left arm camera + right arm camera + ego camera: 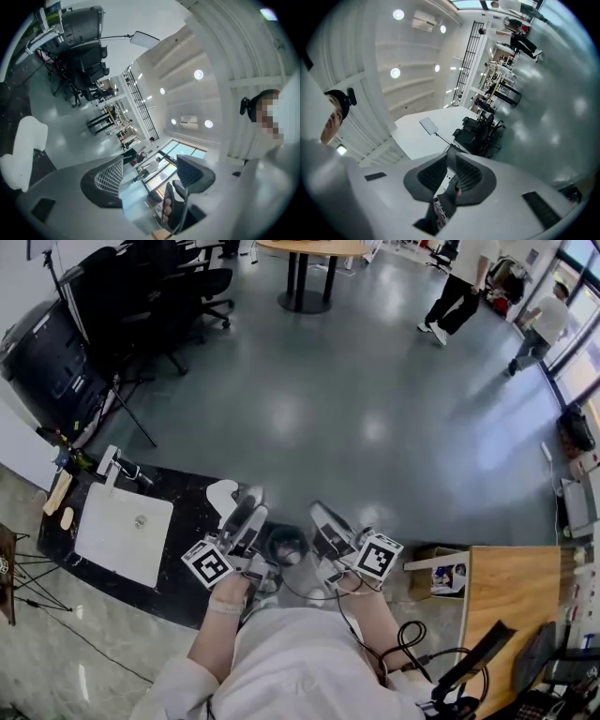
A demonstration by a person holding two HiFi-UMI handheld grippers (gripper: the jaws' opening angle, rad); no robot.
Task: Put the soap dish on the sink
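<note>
— What is at the far left?
— A black counter (192,507) with a white sink (98,545) set into its left half. A tap (112,465) stands at the sink's far edge, and a wooden piece (58,493) lies by the counter's left edge.

— And the soap dish?
— The white curved piece at the counter's far edge, just right of the sink, is probably the soap dish (222,495), though it is too small to be sure. It lies on the black counter, apart from the sink, and nothing grips it.

— The left gripper?
— The left gripper (253,504) is held just right of that dish, near the counter's right end. Its jaws stand wide apart, with only air between them.

— The right one?
— The right gripper (321,518) is held beside the left one, tilted the same way. Its jaws are pressed together and hold nothing.

— Further right?
— A wooden table (511,587), with grey floor (356,409) beyond it.
</note>
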